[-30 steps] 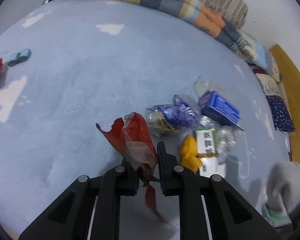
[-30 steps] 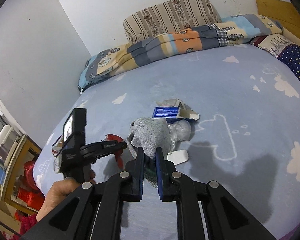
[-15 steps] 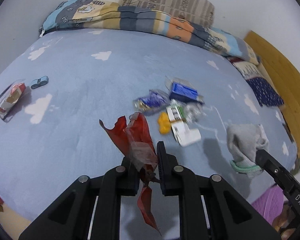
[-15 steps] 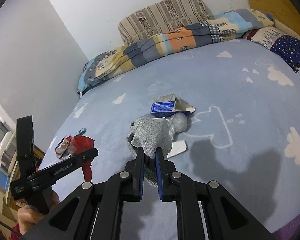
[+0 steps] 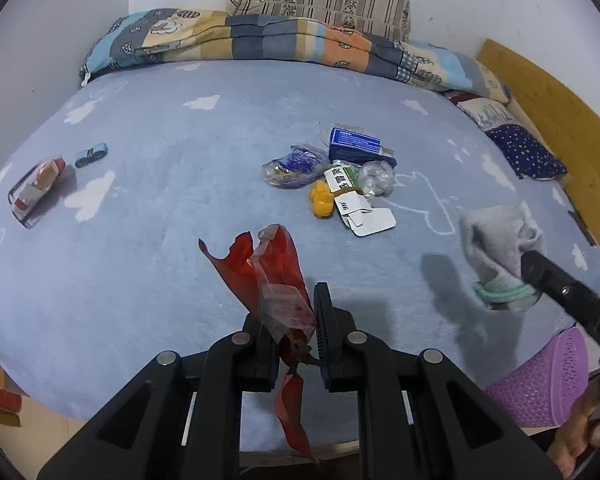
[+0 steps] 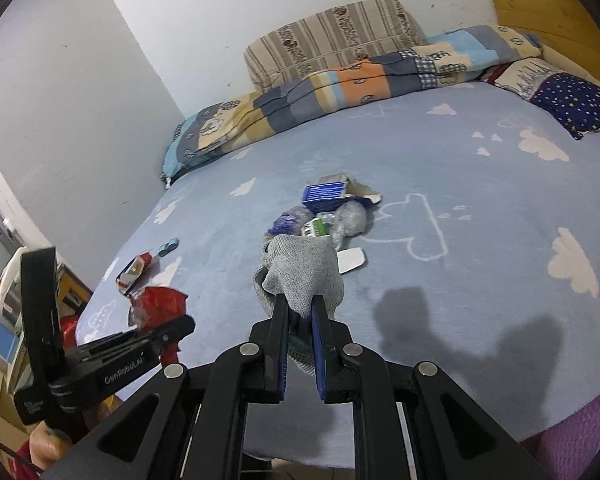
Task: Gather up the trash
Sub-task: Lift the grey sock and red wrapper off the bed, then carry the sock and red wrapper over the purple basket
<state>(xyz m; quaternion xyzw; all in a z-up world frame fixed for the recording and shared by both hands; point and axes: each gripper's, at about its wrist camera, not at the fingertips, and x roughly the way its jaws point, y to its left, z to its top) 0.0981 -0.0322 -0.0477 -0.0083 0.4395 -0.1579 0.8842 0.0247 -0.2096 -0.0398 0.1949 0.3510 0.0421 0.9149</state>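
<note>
Gripping red wrapper [image 5: 278,280], grey sock [image 6: 304,276]

left hand-held gripper [image 6: 156,320]: "GenRobot.AI" | white card [image 5: 356,205]: "999"

Even indoor light, soft shadows, fisheye-warped edges

Red wrapper [image 5: 276,276], grey sock [image 6: 304,276], pale-blue cloud-patterned bed sheet [image 5: 160,208].
</note>
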